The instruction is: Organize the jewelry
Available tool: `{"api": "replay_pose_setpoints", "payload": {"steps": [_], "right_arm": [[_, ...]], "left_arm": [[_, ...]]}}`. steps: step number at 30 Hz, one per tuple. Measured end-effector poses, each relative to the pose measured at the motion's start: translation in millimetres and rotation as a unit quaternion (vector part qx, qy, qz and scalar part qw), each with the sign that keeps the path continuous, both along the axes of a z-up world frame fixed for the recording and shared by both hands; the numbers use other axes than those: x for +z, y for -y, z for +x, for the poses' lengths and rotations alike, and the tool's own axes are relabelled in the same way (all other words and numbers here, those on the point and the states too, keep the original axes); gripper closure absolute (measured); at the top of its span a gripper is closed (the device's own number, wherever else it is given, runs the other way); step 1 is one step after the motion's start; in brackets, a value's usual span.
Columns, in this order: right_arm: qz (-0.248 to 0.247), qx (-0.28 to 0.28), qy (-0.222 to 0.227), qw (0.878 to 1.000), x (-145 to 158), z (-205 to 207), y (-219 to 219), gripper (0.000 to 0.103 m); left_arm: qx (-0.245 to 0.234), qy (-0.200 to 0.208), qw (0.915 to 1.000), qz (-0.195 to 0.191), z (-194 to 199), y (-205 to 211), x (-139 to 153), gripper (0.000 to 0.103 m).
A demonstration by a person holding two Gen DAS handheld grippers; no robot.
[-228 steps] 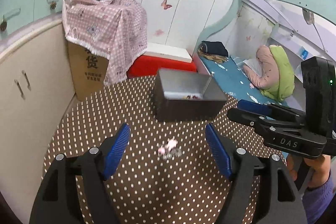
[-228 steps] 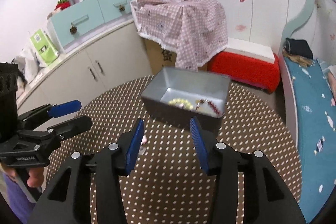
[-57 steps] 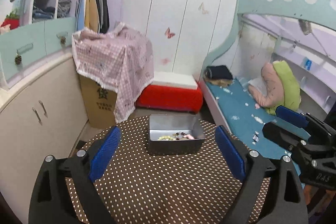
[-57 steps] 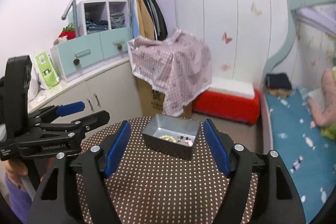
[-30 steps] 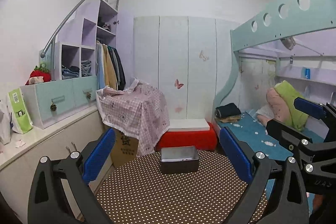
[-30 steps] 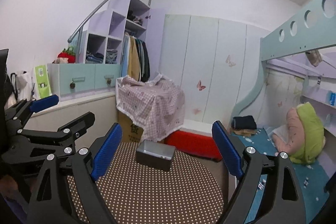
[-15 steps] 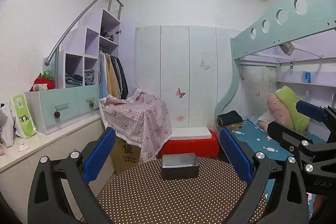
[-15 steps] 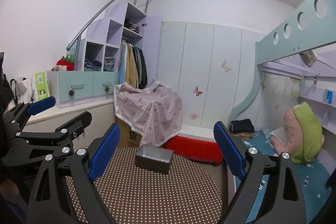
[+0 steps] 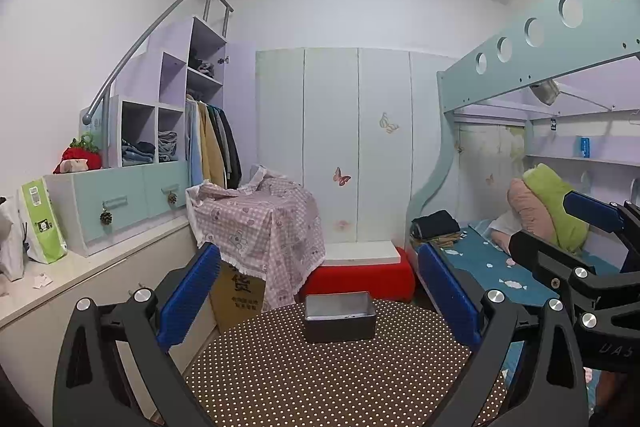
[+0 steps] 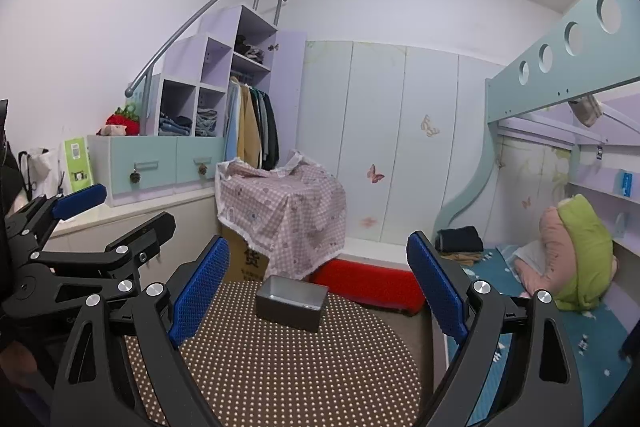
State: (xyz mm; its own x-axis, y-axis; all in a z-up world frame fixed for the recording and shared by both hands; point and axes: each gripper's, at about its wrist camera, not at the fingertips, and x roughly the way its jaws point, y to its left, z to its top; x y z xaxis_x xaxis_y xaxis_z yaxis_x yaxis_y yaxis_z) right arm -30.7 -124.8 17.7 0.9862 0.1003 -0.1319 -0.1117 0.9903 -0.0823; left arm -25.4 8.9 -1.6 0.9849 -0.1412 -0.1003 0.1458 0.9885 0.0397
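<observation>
Now both tools (left tool point(image 9: 318, 301), right tool point(image 10: 318, 293)) gape wide, empty.

A grey metal box point(image 9: 340, 317) is being seen standing upright and open-topped on the far part of a round table point(image 9: 320, 379) that is being covered by a brown, white-dotted cloth. From the right wrist view the box point(image 10: 291, 303) is being shown turned at a slight angle, one corner facing forward. Inside, only a few small pieces are being glimpsed above the near rim; what they are cannot be told.
</observation>
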Motion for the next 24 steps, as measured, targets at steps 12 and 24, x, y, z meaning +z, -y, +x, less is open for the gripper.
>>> {"api": "replay_pose_setpoints", "payload": {"steps": [12, 24], "right_arm": [[0.001, 0.0, -0.001, 1.0, -0.5, 0.1, 0.3, 0.016], [0.002, -0.003, -0.003, 1.0, -3.8, 1.3, -0.7, 0.016]], "left_arm": [[-0.001, -0.004, 1.0, 0.0, 3.5, 3.3, 0.0, 0.007], [-0.002, -0.007, 1.0, 0.001, 5.0, 4.3, -3.3, 0.007]]}}
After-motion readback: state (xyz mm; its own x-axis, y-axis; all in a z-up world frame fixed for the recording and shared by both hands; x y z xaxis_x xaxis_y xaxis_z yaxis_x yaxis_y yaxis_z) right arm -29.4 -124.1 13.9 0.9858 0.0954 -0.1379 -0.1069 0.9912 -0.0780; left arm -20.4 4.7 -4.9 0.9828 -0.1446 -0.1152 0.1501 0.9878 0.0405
